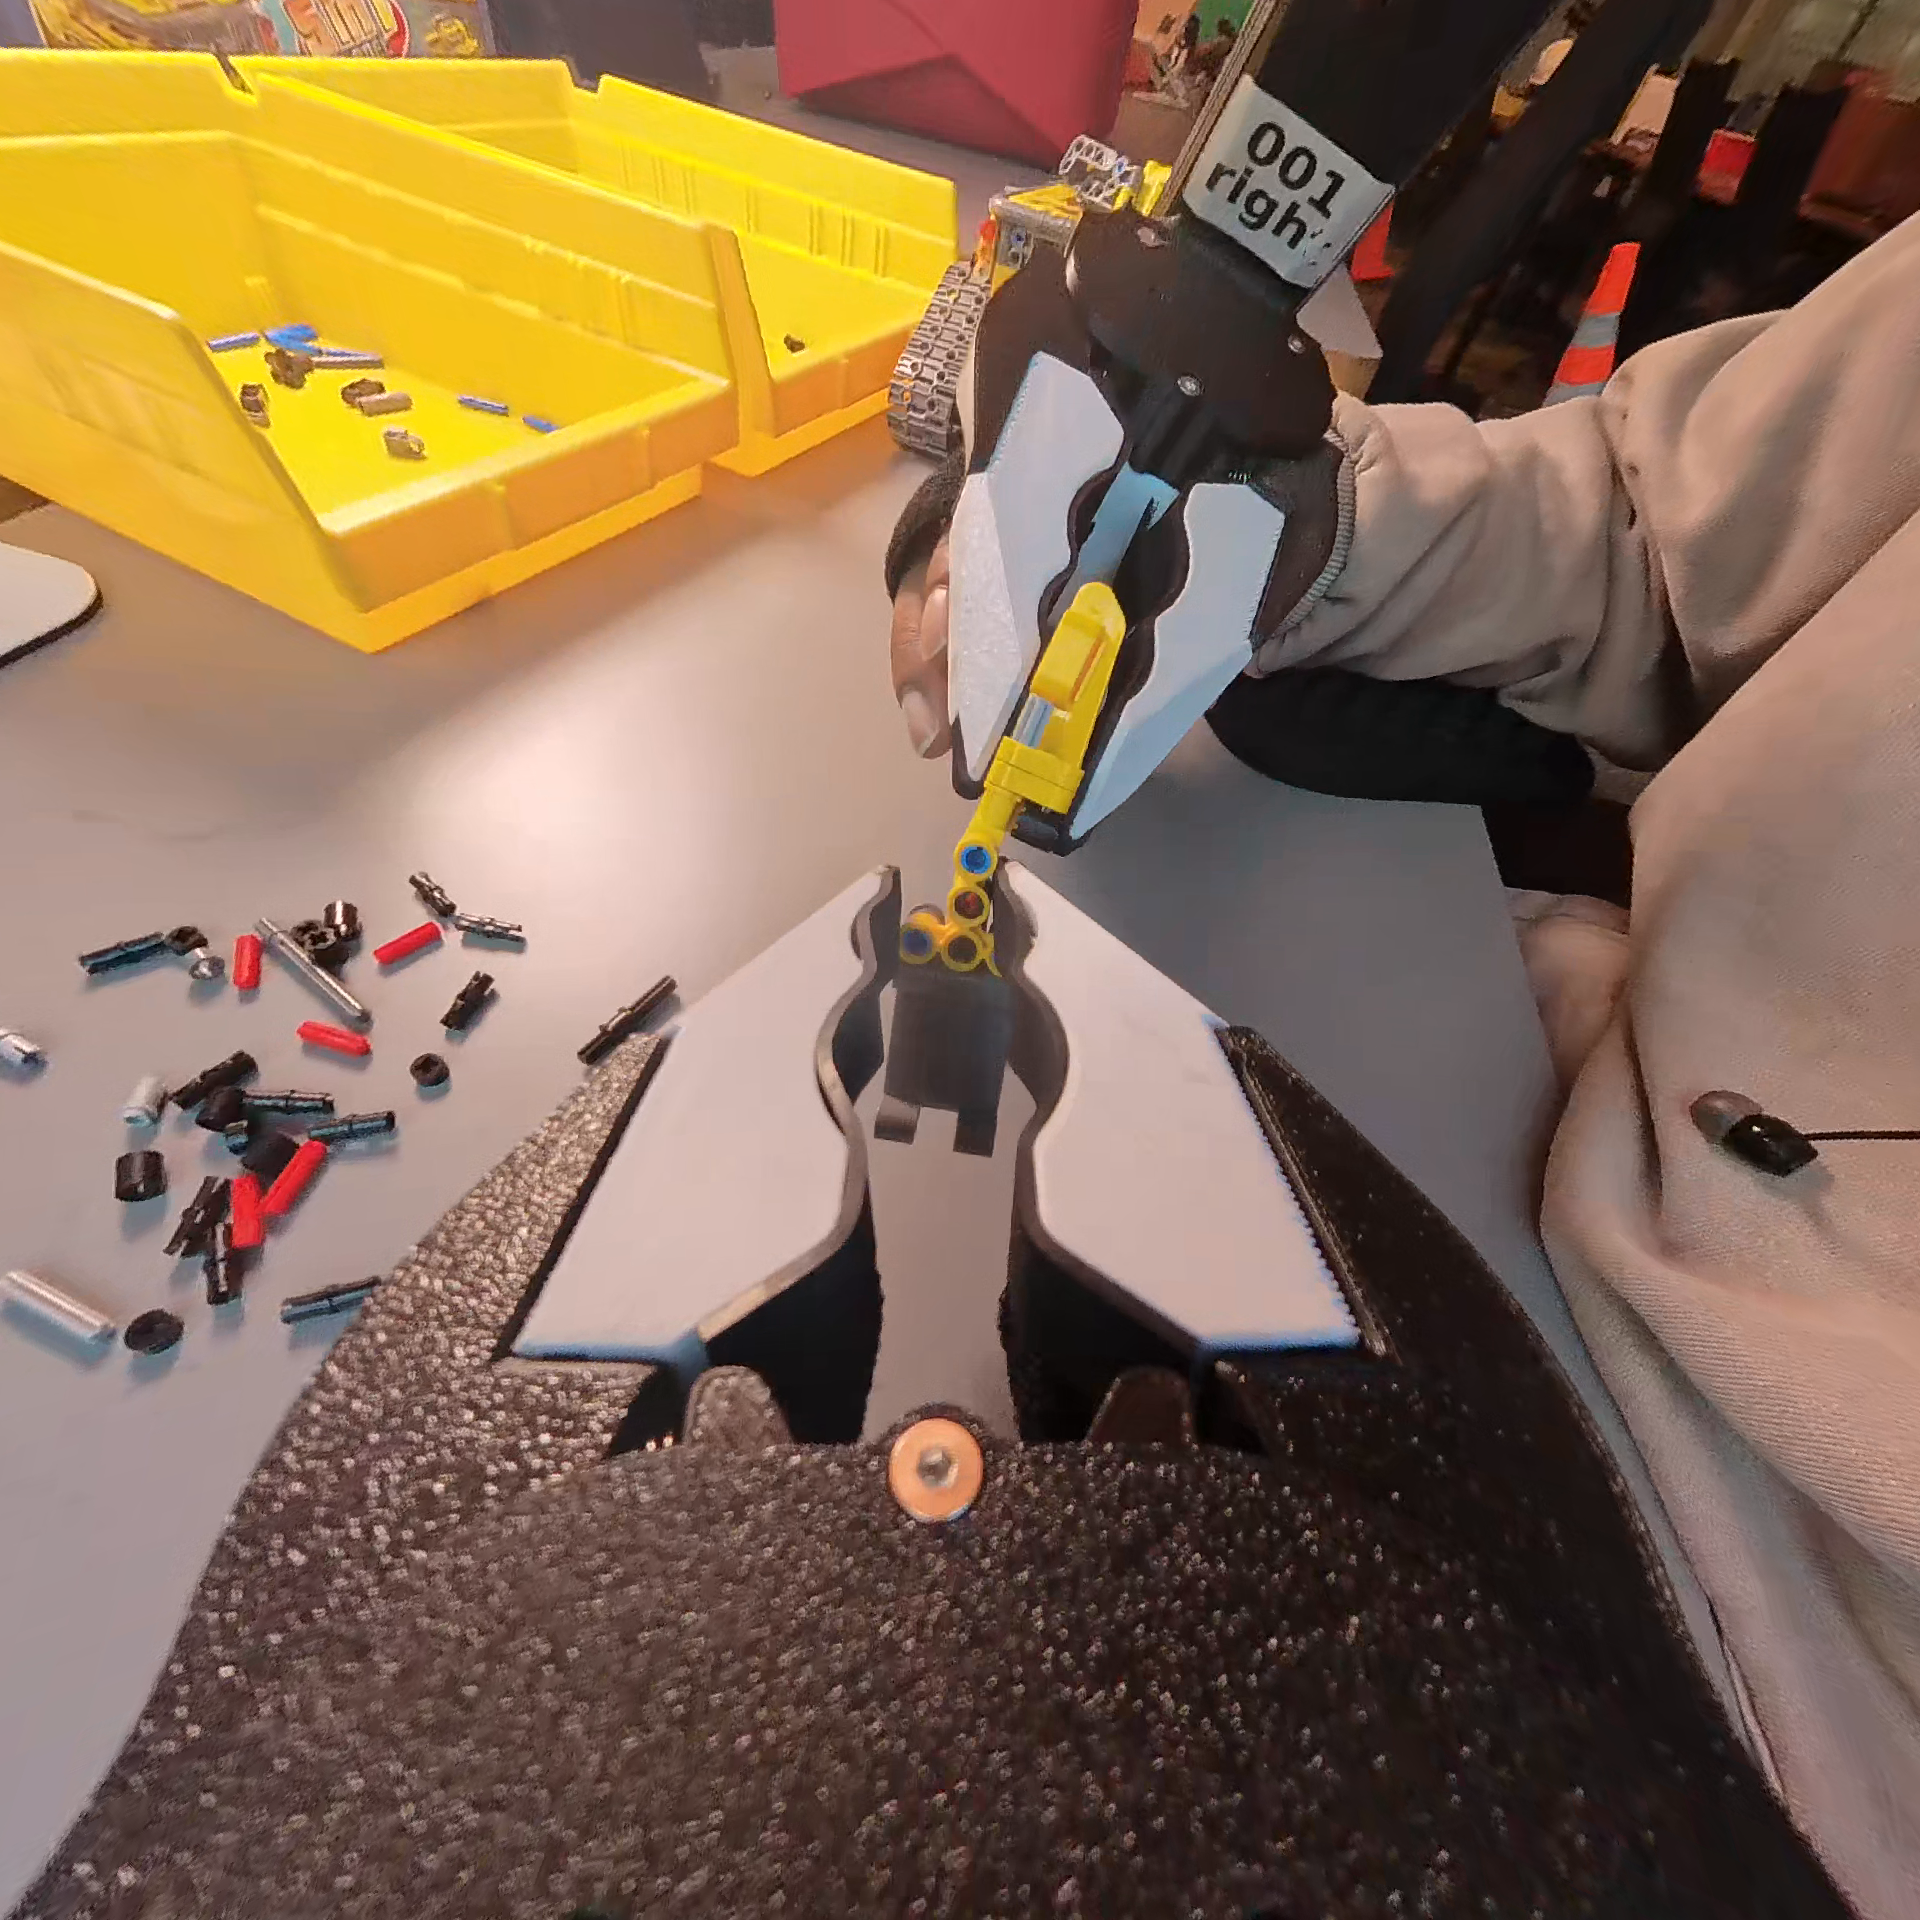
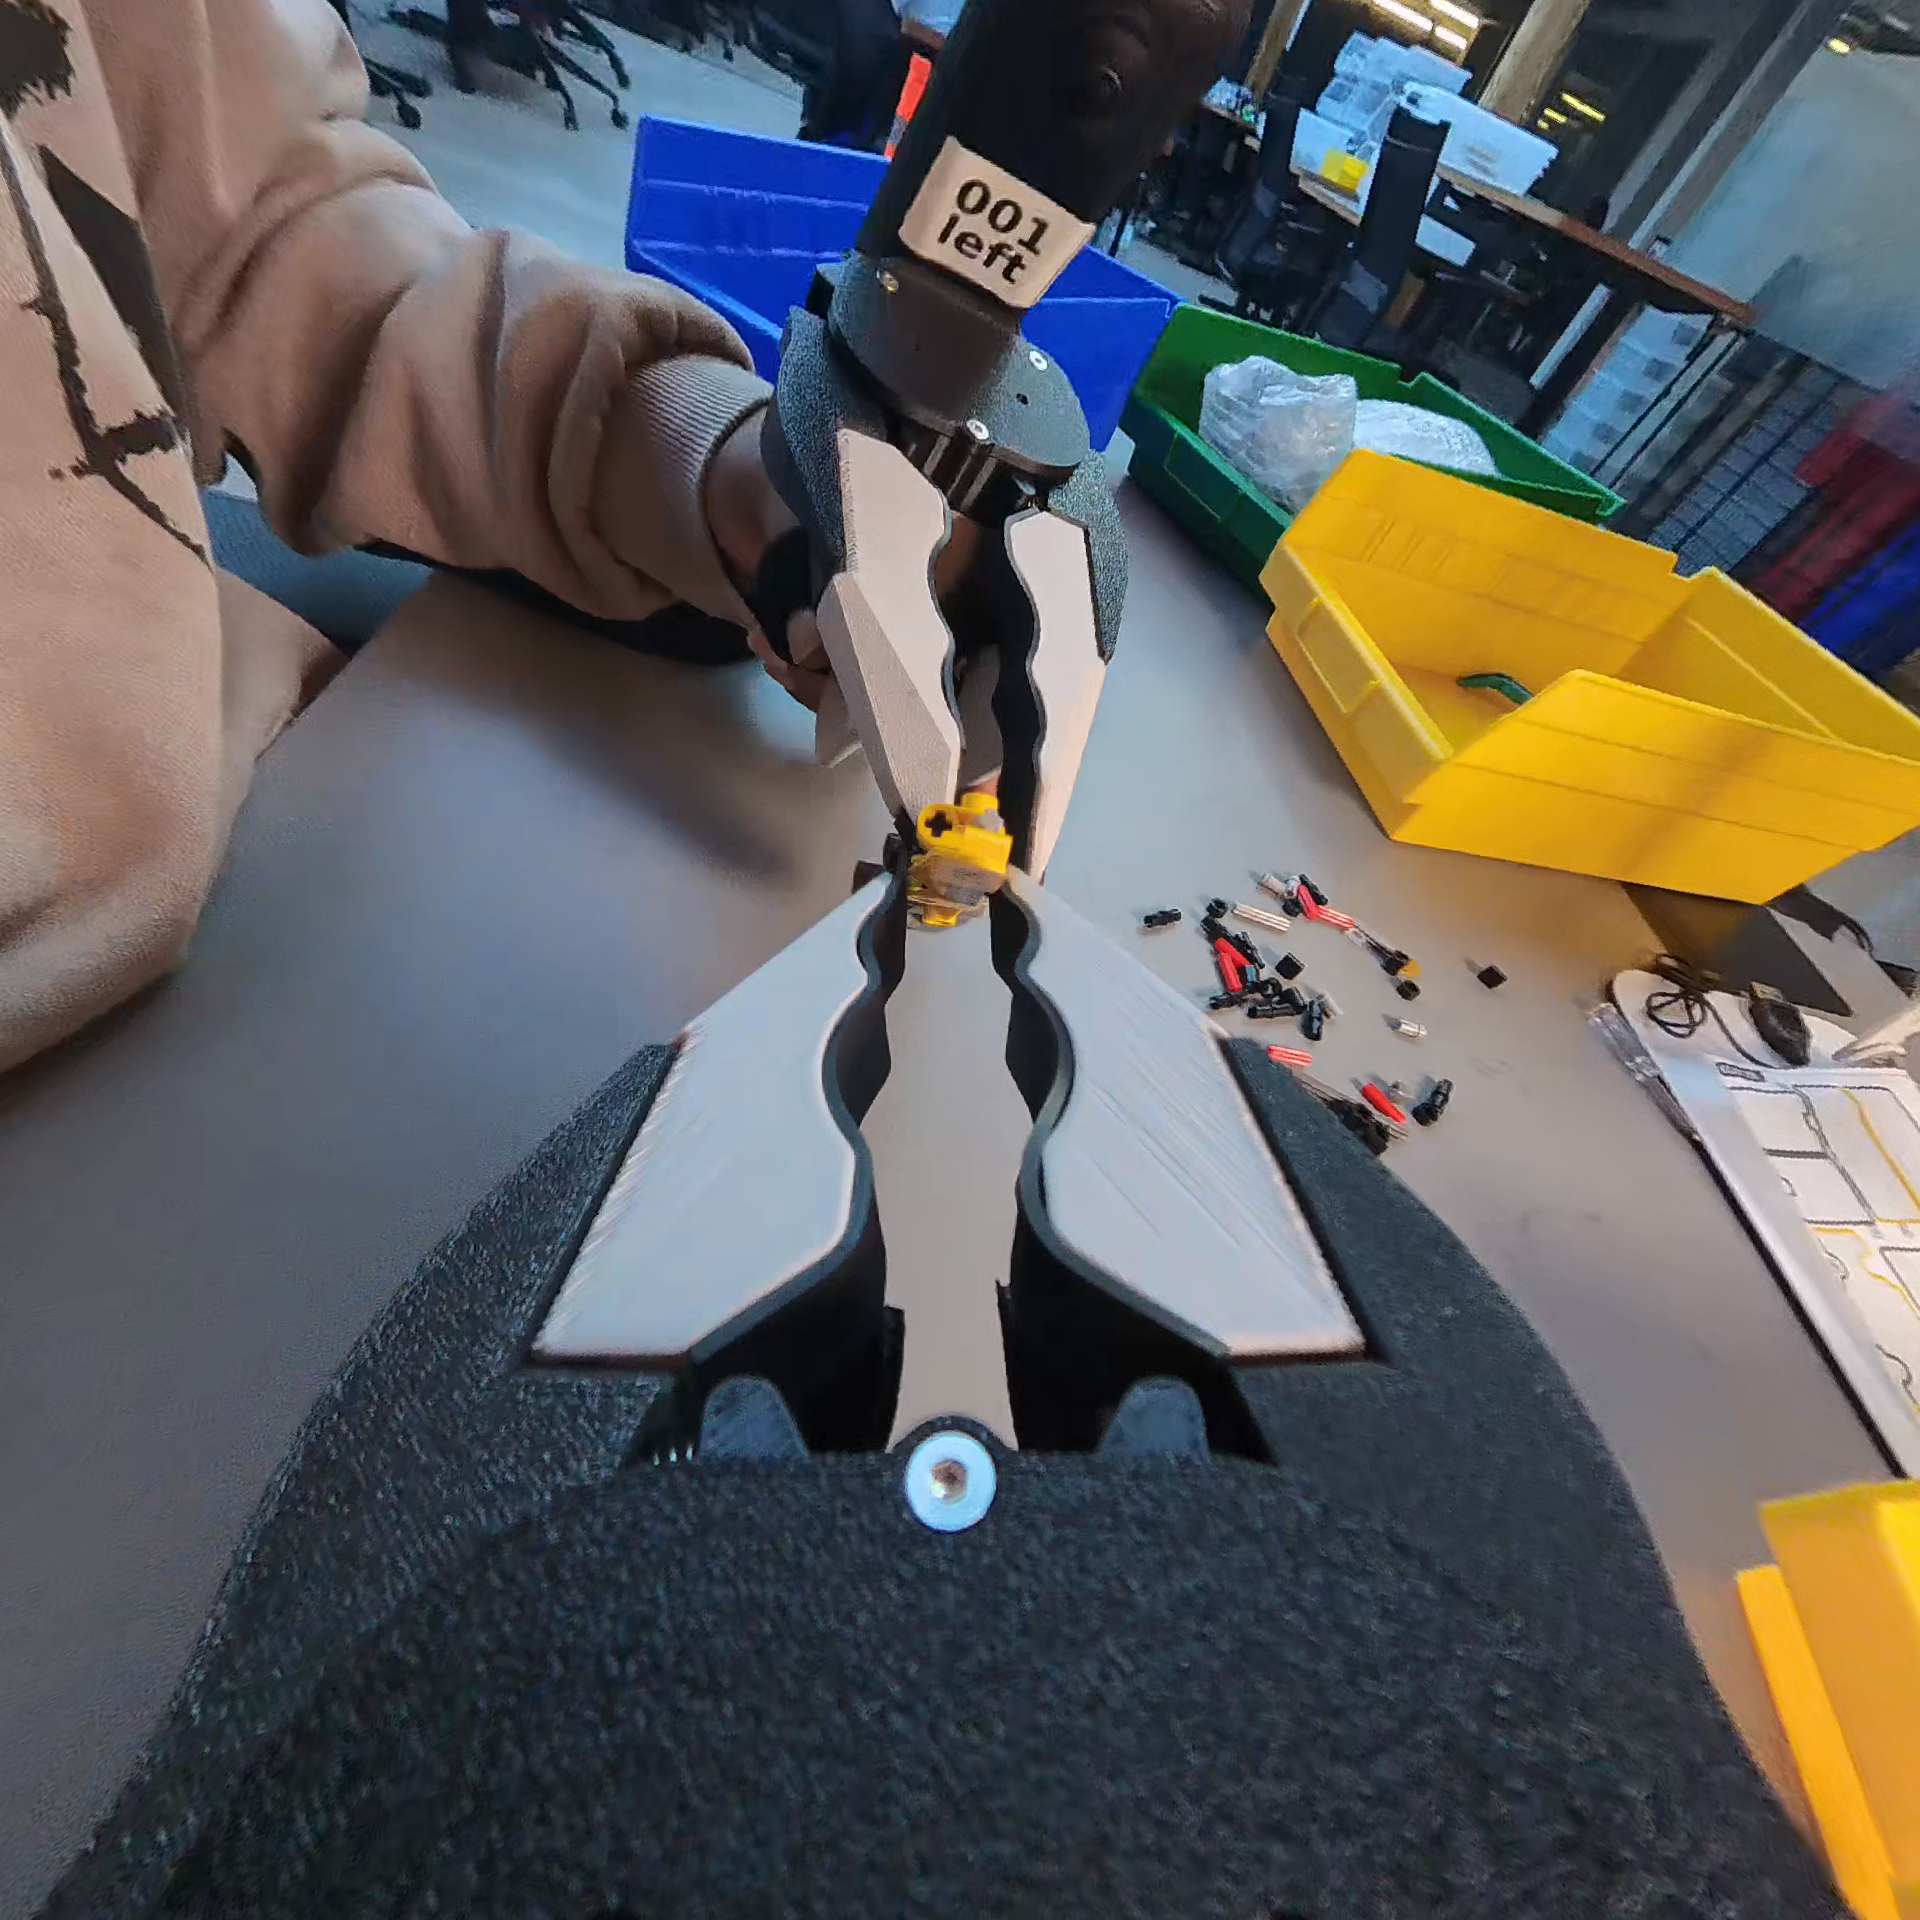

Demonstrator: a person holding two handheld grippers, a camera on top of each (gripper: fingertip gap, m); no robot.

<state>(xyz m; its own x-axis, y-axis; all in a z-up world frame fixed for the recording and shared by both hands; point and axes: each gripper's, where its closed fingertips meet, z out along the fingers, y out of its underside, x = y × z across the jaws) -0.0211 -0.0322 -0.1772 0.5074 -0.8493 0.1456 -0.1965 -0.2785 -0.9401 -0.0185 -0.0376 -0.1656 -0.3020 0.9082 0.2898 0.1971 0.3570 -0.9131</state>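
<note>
In the left wrist view my left gripper (image 1: 948, 899) is shut on a small yellow angled beam (image 1: 961, 930) with blue pins, and a black scoop-like part (image 1: 951, 1060) hangs from that beam between my fingers. The beam joins a yellow cylinder-shaped piece (image 1: 1070, 675). My right gripper (image 1: 1023, 795) is shut on that piece and comes in from above, tip to tip with the left. In the right wrist view my right gripper (image 2: 948, 891) grips the same yellow piece (image 2: 961, 857) at its tips. The left gripper (image 2: 971, 816) faces it, closed on the far end. Both hold the assembly above the grey table (image 1: 623, 727).
Loose black, red and grey pins (image 1: 260, 1091) lie on the table to my left; they also show in the right wrist view (image 2: 1309, 966). Yellow bins (image 1: 416, 416) and a tracked model (image 1: 945, 343) stand behind. Yellow (image 2: 1558, 748), green (image 2: 1195, 468) and blue (image 2: 748, 218) bins and a printed sheet (image 2: 1818, 1195) lie to the right.
</note>
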